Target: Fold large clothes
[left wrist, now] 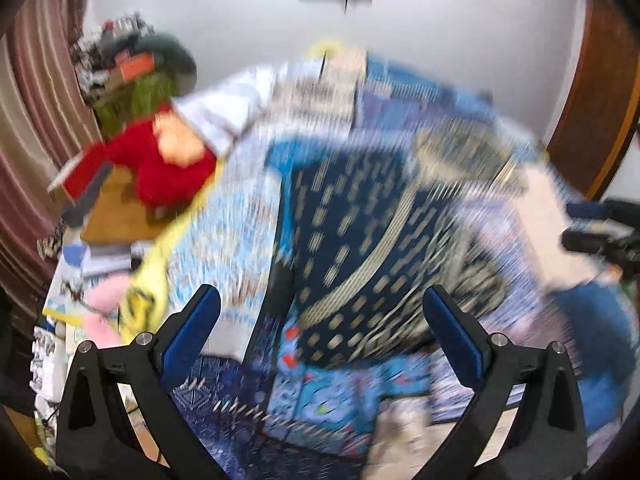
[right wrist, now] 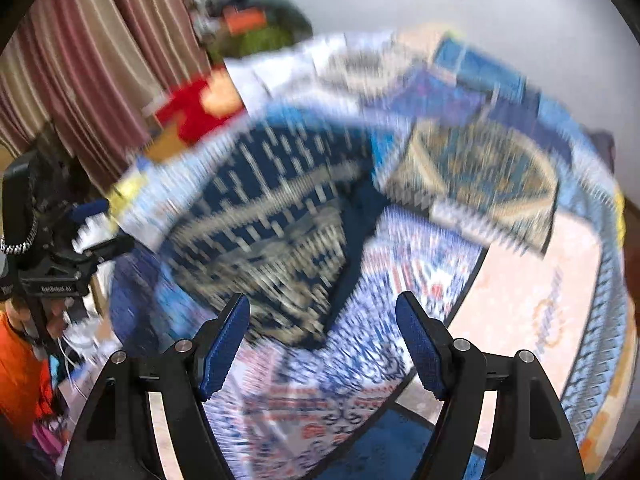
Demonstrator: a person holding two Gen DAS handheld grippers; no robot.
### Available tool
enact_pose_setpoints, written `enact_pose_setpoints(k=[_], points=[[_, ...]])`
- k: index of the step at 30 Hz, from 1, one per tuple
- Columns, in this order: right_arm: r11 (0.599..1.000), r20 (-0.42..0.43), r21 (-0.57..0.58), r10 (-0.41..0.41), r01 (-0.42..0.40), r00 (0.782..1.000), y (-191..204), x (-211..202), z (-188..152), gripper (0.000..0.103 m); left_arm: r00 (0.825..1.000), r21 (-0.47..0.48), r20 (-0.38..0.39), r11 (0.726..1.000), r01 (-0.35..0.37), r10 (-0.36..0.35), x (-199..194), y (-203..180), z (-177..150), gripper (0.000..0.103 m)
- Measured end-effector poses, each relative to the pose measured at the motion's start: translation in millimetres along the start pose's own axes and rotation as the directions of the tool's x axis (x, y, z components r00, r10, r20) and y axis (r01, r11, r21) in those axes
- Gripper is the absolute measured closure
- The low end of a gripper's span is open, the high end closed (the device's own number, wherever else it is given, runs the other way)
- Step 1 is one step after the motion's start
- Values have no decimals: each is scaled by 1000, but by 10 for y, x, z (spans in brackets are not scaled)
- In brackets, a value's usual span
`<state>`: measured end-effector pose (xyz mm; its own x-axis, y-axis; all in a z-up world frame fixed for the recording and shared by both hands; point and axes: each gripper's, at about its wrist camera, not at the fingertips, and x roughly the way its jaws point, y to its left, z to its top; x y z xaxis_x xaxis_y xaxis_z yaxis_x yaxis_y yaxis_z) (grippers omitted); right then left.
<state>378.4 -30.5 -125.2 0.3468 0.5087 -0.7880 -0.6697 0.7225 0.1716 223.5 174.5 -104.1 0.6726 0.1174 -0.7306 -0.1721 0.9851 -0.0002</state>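
Left wrist view nearest: left gripper (left wrist: 320, 312) with blue-padded fingers (left wrist: 192, 332) spread wide, holding nothing, hovering above a dark blue garment with pale dashes (left wrist: 352, 240); right wrist view likewise: right gripper (right wrist: 322, 340) with fingers (right wrist: 224, 348) parted wide and empty, aimed down over the same cloth's lower edge (right wrist: 272, 240); both views heavily motion-blurred, so fine detail lost. Judged an early step: cloth lying rumpled on the patterned bed cover (right wrist: 420, 272), not yet gripped, no clear fold seen; next move likely calls for lowering each pair of fingers onto a corner or hem, pinching, then lifting together. Further out, a second folded blue-gold cloth (right wrist: 480, 176) beside the first; beyond, a red plush toy (left wrist: 168, 168), striped curtain (left wrist: 32, 100), pale wall (left wrist: 440, 20).
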Motion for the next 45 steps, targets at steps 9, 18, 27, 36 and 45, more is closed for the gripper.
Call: enact_pose_setpoints(k=[9,18,27,36,45], points=[[999,448,-48,27,-7,894,785,-1461,55,30,908,1,414,997,74,-68,-1605,-377,261,0],[1000,659,-20,0,18,752,1261,-2311,-453,30,811,-25,585,1000,14,3,-2434,-627,-121,0],[993,674,31,-102,110,732,1489,-2440,-738,10,808,-55,589,998,-8,39,-2571,-640,-294,0],[989,665,50,-138,141,734,1495,-2407,-759,3,821,-64,570,998,0,37,-2481,-623,-300,0],[988,647,77,-152,134,747,1423,-2332,-726,0,829,-63,557,998,-13,46,-2405,-631,-297,0]])
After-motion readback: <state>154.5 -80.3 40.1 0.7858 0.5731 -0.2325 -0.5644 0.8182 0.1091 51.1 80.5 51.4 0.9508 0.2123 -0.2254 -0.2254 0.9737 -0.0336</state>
